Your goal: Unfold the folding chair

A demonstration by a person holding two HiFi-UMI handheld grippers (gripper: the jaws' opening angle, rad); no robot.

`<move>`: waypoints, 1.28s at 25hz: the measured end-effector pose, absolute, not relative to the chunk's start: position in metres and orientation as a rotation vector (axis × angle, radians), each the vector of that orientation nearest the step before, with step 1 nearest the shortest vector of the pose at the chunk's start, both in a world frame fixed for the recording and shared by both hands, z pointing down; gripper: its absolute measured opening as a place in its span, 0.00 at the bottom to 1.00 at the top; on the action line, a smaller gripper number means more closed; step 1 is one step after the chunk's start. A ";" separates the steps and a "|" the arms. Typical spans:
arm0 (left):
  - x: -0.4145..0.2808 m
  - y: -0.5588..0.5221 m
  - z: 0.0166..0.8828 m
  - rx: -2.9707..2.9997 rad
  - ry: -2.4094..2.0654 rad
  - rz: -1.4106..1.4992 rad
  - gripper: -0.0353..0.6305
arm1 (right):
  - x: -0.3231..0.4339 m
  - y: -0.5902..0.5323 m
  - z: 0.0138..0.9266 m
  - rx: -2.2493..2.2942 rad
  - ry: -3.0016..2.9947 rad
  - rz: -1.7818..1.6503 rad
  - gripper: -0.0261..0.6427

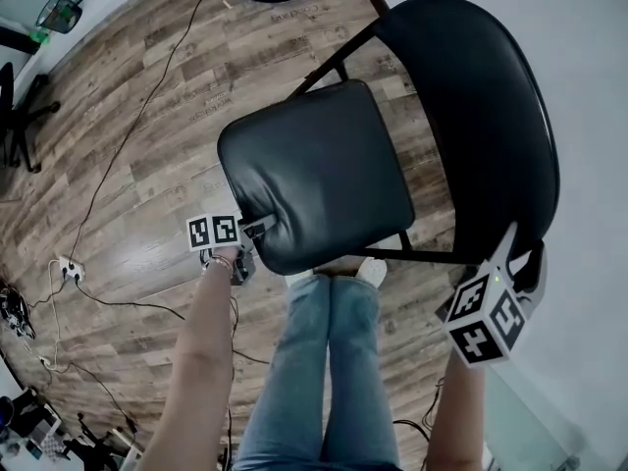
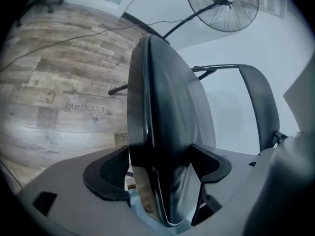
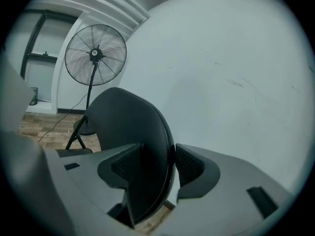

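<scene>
Seat of the folding chair lies near level at the centre of the head view, its black backrest curving down the right side. The chair stands on a wood floor beside a pale wall. At the seat's lower-left edge, the left gripper has its jaws apart astride the padded rim, with a sliver of gap beside one pad. At lower right, the right gripper is clamped on the backrest's edge, both pads pressing against it.
</scene>
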State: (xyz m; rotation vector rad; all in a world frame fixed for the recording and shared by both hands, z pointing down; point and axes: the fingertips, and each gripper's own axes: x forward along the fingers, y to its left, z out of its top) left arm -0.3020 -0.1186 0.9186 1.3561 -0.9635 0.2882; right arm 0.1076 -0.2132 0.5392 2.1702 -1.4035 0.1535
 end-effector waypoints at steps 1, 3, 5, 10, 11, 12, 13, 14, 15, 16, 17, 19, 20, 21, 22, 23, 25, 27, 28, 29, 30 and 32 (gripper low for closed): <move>-0.305 -0.119 0.918 1.366 -0.991 0.333 0.64 | 0.107 -0.213 0.539 2.175 -1.401 0.156 0.35; -0.312 -0.117 0.920 1.344 -1.049 0.409 0.72 | 0.107 -0.212 0.539 2.179 -1.403 0.144 0.35; -0.319 -0.111 0.923 1.274 -1.104 0.448 0.81 | 0.106 -0.213 0.539 2.170 -1.409 0.126 0.35; -0.325 -0.104 0.915 1.165 -1.254 0.493 0.88 | 0.107 -0.214 0.539 2.134 -1.422 0.082 0.35; -0.326 -0.103 0.912 1.155 -1.279 0.496 0.88 | 0.106 -0.214 0.538 2.129 -1.424 0.075 0.35; -0.327 -0.103 0.910 1.141 -1.301 0.494 0.88 | 0.106 -0.214 0.538 2.126 -1.428 0.068 0.35; -0.329 -0.101 0.908 1.126 -1.320 0.488 0.88 | 0.105 -0.214 0.538 2.124 -1.434 0.061 0.35; -0.329 -0.099 0.905 1.112 -1.336 0.482 0.88 | 0.105 -0.214 0.537 2.123 -1.441 0.057 0.35; -0.329 -0.097 0.902 1.104 -1.349 0.480 0.88 | 0.106 -0.213 0.537 2.120 -1.451 0.055 0.35; -0.327 -0.095 0.898 1.102 -1.358 0.481 0.88 | 0.106 -0.212 0.537 2.114 -1.464 0.058 0.35; -0.324 -0.092 0.893 1.106 -1.365 0.485 0.88 | 0.106 -0.211 0.536 2.102 -1.481 0.062 0.35; -0.315 -0.086 0.884 1.115 -1.375 0.490 0.88 | 0.105 -0.210 0.536 2.062 -1.528 0.071 0.35; -0.309 -0.084 0.879 1.121 -1.378 0.488 0.88 | 0.105 -0.210 0.535 2.037 -1.556 0.075 0.35; -0.303 -0.083 0.874 1.126 -1.380 0.482 0.88 | 0.105 -0.210 0.534 2.011 -1.585 0.077 0.35; -0.297 -0.082 0.869 1.133 -1.382 0.473 0.88 | 0.105 -0.209 0.533 1.985 -1.612 0.075 0.36; -0.292 -0.081 0.863 1.139 -1.386 0.460 0.88 | 0.105 -0.209 0.532 1.960 -1.639 0.071 0.36; -0.283 -0.078 0.851 1.145 -1.398 0.419 0.88 | 0.107 -0.204 0.529 1.920 -1.682 0.071 0.36; -0.277 -0.072 0.835 1.149 -1.413 0.381 0.88 | 0.112 -0.195 0.524 1.897 -1.708 0.089 0.36; -0.274 -0.069 0.827 1.155 -1.418 0.374 0.88 | 0.114 -0.190 0.521 1.885 -1.718 0.100 0.36; -0.273 -0.066 0.819 1.163 -1.423 0.373 0.88 | 0.114 -0.185 0.518 1.869 -1.729 0.110 0.36; -0.271 -0.064 0.809 1.172 -1.427 0.375 0.88 | 0.114 -0.180 0.514 1.849 -1.740 0.116 0.36; -0.268 -0.058 0.790 1.190 -1.434 0.381 0.88 | 0.112 -0.169 0.505 1.808 -1.768 0.122 0.36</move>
